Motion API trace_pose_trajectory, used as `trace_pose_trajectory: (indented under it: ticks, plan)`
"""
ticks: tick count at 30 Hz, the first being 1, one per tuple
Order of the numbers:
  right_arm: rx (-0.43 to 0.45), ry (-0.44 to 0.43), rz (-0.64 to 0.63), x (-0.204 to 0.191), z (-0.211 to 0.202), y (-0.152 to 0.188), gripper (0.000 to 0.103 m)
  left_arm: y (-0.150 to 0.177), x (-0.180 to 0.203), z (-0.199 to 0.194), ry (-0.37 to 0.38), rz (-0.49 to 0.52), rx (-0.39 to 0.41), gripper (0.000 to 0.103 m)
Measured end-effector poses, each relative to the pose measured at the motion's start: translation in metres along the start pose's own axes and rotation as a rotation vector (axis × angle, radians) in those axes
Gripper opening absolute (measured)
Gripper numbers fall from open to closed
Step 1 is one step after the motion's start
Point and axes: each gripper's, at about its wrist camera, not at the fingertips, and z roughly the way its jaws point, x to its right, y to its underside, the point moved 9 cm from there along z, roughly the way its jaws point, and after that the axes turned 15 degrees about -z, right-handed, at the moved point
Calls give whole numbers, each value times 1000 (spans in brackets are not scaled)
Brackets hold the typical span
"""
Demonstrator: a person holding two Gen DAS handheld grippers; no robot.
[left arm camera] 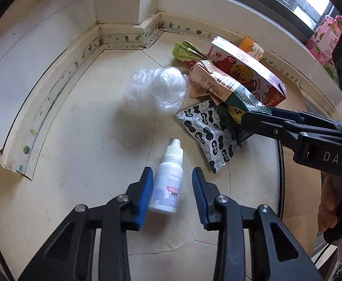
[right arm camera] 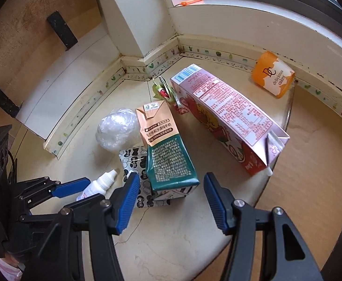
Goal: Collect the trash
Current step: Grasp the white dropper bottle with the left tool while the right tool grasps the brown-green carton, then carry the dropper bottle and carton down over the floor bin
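Observation:
A small white dropper bottle (left arm camera: 165, 183) lies on the cream floor between the blue pads of my left gripper (left arm camera: 172, 187). The left pad is against it, the right pad stands clear, so the gripper is open. My right gripper (right arm camera: 171, 187) is open too, its tips on either side of the green end of a tan-and-green milk carton (right arm camera: 166, 149), with small gaps showing. That carton rests on a black-and-white patterned wrapper (left arm camera: 206, 133). In the left wrist view the right gripper (left arm camera: 250, 119) reaches in from the right to the carton (left arm camera: 217, 82).
A crumpled clear plastic bag (left arm camera: 157, 89), a long pink carton (right arm camera: 231, 117), a green crumpled wrapper (left arm camera: 185, 51) and an orange cake cup (right arm camera: 274, 75) lie near the wall corner. Baseboards (left arm camera: 54, 98) close the left and back. A person's hand (left arm camera: 330, 201) is at the right.

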Motion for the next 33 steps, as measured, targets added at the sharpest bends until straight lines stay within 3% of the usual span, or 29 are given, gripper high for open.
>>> trace_pose_trajectory:
  ticks: [9, 12, 17, 22, 33]
  plan:
    - [-15, 0, 5, 3, 13, -1, 56, -9, -12, 0, -21, -21, 27, 24]
    - [-31, -14, 2, 1, 18, 2, 37, -10, -13, 0, -23, -28, 31, 23]
    - [-16, 35, -25, -3, 14, 4, 35, -10, -11, -4, -40, -14, 53, 23]
    - [5, 88, -60, -7, -5, 7, 35, -8, -7, -20, -38, -6, 77, 23]
    - [91, 111, -81, -28, -80, 17, 34, 11, 14, -78, -29, 59, 112, 23]
